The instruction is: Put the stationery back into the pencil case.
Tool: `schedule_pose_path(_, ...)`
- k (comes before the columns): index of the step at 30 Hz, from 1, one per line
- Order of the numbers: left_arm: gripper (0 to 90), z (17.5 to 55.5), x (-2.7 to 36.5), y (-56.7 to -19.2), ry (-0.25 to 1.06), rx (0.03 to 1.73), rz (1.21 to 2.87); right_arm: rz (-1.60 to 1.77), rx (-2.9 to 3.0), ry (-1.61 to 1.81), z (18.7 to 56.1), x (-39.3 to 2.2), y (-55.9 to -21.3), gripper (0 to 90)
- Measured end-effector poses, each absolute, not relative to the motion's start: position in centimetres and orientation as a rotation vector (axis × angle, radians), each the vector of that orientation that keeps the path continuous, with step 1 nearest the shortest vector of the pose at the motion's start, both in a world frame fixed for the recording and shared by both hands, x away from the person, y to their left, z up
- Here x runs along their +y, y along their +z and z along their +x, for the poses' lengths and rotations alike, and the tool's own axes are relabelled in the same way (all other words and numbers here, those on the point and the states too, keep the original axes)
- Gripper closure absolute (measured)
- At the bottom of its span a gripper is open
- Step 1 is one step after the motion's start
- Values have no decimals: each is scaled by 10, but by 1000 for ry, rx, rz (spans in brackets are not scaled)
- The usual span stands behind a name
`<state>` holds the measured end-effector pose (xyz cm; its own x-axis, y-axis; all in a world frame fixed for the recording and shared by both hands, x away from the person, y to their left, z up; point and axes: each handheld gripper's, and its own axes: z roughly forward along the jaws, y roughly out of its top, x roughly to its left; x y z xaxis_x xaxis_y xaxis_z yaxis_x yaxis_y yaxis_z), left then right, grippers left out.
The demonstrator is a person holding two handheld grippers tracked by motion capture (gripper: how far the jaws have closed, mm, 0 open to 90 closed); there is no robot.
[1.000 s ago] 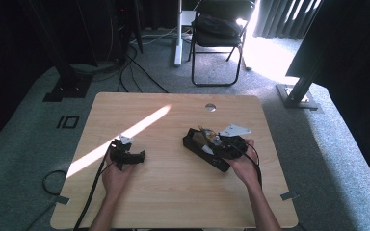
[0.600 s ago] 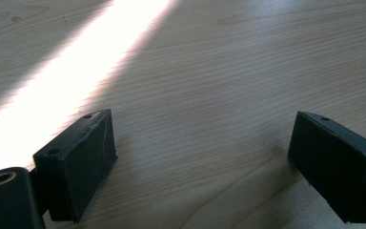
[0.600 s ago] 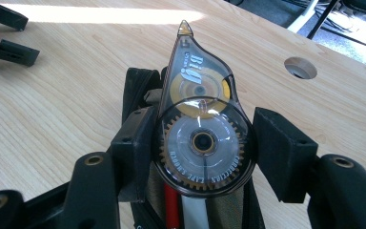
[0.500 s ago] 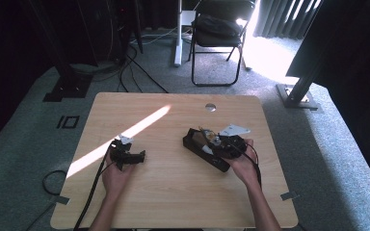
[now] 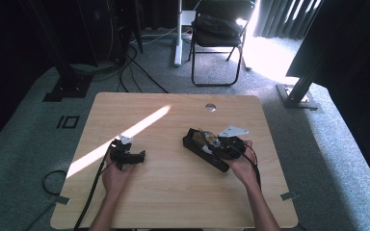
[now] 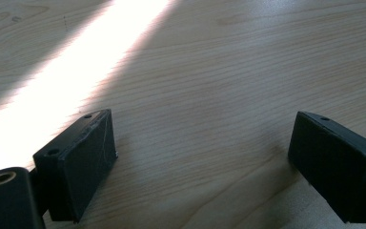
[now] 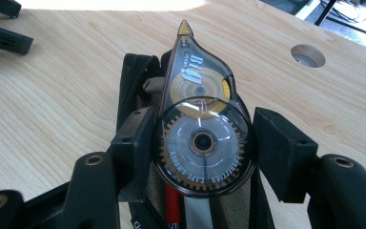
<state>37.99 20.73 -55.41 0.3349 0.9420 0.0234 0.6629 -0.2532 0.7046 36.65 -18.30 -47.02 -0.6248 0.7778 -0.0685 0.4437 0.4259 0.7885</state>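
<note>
A clear teardrop-shaped correction tape dispenser (image 7: 202,129) with a toothed wheel sits between the jaws of my right gripper (image 7: 202,148), which is shut on its round body. It hangs just over an open black pencil case (image 7: 133,76) holding a red pen (image 7: 171,205). In the high view the right gripper (image 5: 217,144) and the dispenser (image 5: 207,140) are over the case (image 5: 192,143), right of the table's middle. My left gripper (image 5: 139,156) rests at the left, open, with bare wood between its jaws (image 6: 205,157).
A stripe of sunlight (image 5: 125,137) crosses the wooden table (image 5: 173,192) beside the left gripper. A round cable hole (image 5: 210,107) lies near the far edge. Beyond the table stand a folding chair (image 5: 217,33) and floor cables (image 5: 139,67).
</note>
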Motion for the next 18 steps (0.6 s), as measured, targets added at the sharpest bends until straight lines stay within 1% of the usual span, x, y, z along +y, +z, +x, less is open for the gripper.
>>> schedule_pose_path(18, 89, 380, 207, -554, 605, 1403, 2005, 1050, 2287, 1043, 370, -181, -477, 417)
